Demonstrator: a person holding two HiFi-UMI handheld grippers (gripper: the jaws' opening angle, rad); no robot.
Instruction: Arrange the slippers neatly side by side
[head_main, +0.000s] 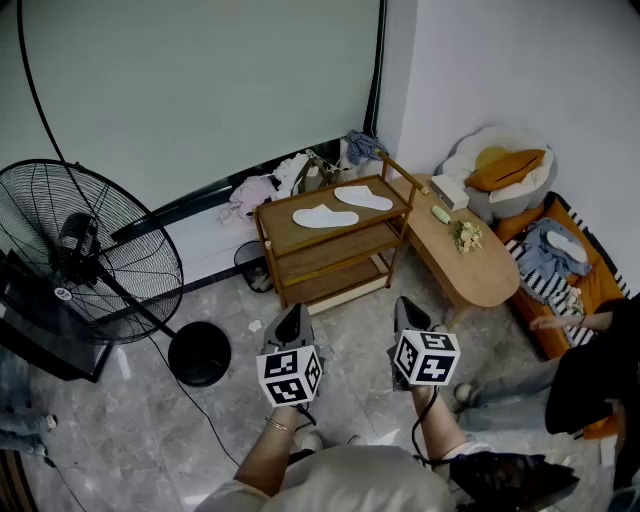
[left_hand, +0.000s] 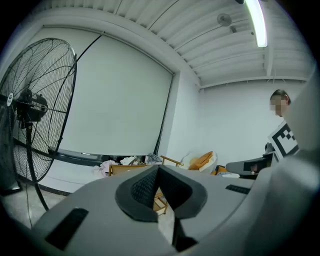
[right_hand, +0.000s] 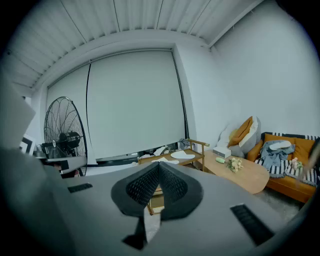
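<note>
The left gripper (head_main: 293, 318) and right gripper (head_main: 405, 312) are hovering with jaws pressed together, empty. At twelve o'clock, white slippers (head_main: 325, 216) are lying on the wooden rack (head_main: 283, 228).

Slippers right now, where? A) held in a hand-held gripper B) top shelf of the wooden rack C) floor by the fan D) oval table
B: the near slipper and the far slipper both lie on the top shelf of the wooden rack.
</note>
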